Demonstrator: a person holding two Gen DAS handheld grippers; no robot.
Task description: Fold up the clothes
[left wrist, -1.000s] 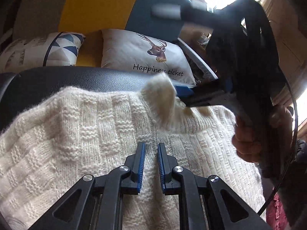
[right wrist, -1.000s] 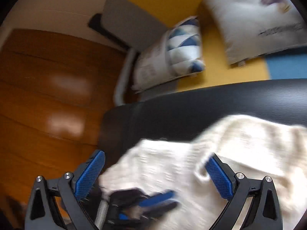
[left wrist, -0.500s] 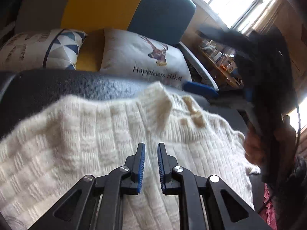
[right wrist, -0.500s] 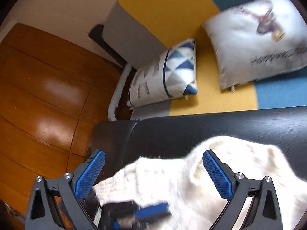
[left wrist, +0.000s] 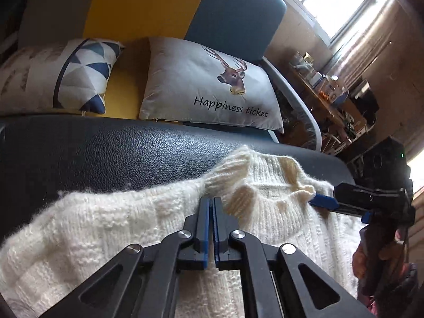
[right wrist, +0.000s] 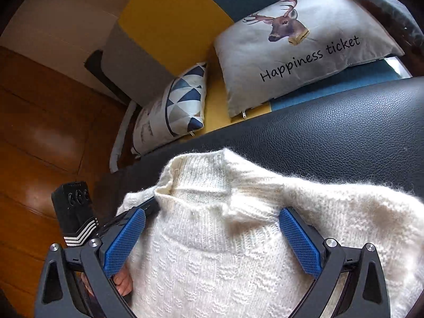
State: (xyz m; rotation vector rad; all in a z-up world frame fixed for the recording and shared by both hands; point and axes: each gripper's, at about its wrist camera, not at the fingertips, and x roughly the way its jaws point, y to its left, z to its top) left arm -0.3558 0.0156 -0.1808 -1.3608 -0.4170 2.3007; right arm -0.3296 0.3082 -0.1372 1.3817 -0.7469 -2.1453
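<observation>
I have the white sweater [left wrist: 106,233] lying across the black leather surface [left wrist: 119,156], its collar [right wrist: 201,182] toward the far edge; in the left wrist view my left gripper [left wrist: 211,204] has its blue pads pressed almost together, only a thin slit between them, right at the sweater's shoulder beside the collar; whether any knit is caught in that slit I cannot tell. My right gripper [right wrist: 212,228] is spread wide over the sweater, one blue pad on each side of the collar, with cloth under it but nothing pinched; in the left wrist view its blue tip touches the collar's far corner, and a hand [left wrist: 371,259] holds it at the right edge. In the right wrist view part of the left gripper pokes out from beside the collar, with fingers [right wrist: 123,282] showing below it. Behind the surface, a deer cushion [left wrist: 212,87] reading "Happiness ticket" and a triangle-patterned cushion [left wrist: 61,76] rest on a yellow and blue sofa [left wrist: 148,8]; wooden floor [right wrist: 39,132] lies to the left.
</observation>
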